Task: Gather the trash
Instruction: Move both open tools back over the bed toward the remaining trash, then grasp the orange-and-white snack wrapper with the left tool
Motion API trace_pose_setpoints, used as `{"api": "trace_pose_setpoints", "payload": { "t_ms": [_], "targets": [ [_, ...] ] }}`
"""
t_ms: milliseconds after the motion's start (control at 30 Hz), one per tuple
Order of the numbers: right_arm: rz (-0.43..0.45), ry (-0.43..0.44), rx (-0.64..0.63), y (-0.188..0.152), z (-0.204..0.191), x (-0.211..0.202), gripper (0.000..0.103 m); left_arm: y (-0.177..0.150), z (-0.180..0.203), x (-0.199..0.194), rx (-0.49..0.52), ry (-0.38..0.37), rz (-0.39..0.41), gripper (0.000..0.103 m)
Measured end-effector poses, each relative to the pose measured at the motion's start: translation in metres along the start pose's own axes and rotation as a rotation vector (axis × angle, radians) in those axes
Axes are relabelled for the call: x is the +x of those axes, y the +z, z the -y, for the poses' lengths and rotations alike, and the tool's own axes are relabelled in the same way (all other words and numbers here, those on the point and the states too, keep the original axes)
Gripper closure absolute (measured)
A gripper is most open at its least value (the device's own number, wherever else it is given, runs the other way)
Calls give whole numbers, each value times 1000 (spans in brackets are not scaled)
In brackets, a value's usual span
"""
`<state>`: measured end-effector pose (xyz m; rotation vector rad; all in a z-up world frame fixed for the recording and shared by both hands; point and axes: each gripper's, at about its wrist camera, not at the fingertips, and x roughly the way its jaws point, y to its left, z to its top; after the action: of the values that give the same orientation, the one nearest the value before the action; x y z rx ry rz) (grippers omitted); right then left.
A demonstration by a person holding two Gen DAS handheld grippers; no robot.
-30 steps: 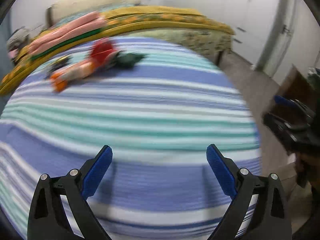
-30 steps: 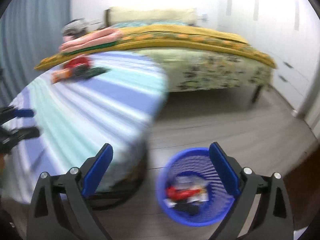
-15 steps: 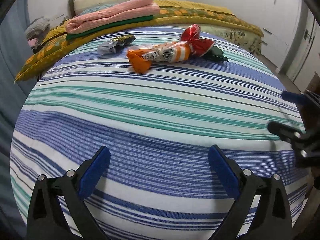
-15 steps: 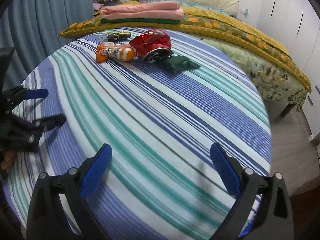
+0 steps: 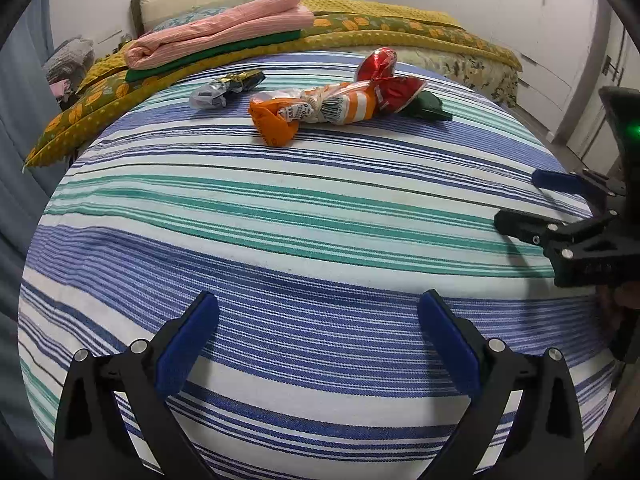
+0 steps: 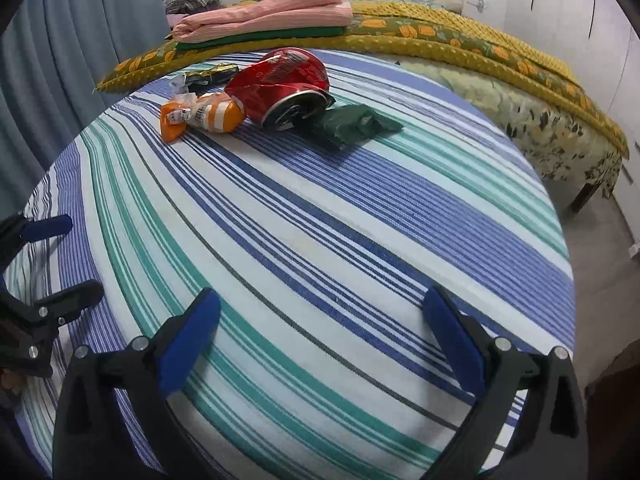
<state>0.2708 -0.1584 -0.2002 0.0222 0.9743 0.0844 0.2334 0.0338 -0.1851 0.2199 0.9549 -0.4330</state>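
Note:
Trash lies at the far side of a round table with a striped cloth (image 5: 304,208) (image 6: 360,220): an orange-and-white wrapper (image 5: 316,114) (image 6: 204,116), a crushed red can (image 5: 386,80) (image 6: 282,84), a dark green packet (image 5: 426,106) (image 6: 354,124) and a silver and dark wrapper (image 5: 228,86) (image 6: 208,74). My left gripper (image 5: 318,344) is open over the near edge, far from the trash. My right gripper (image 6: 322,344) is open too, holding nothing. Each gripper shows in the other's view, the right gripper (image 5: 540,204) at right and the left gripper (image 6: 56,256) at left.
Behind the table stands a bed with a yellow cover (image 5: 420,32) (image 6: 460,36), folded pink and green cloths (image 5: 224,36) (image 6: 264,16) and a pillow. Blue curtains (image 6: 80,40) hang at left. White cupboards (image 5: 560,40) line the right wall; bare floor (image 6: 600,260) lies to the table's right.
Both views swung from the floor and blue bin side onto the table. The trash now looks nearer and sharper. Both grippers stayed open.

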Motion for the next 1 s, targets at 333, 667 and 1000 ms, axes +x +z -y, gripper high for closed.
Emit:
{"api": "trace_pose_setpoints", "payload": {
  "t_ms": [333, 667, 1000],
  "targets": [
    [-1, -2, 0, 0, -1, 0, 5, 72, -34, 28, 152, -48, 40, 4],
    [-1, -3, 1, 0, -1, 0, 5, 134, -34, 83, 276, -165, 14, 4],
    [0, -3, 1, 0, 0, 1, 5, 124, -27, 70, 299, -200, 21, 58]
  ]
}}
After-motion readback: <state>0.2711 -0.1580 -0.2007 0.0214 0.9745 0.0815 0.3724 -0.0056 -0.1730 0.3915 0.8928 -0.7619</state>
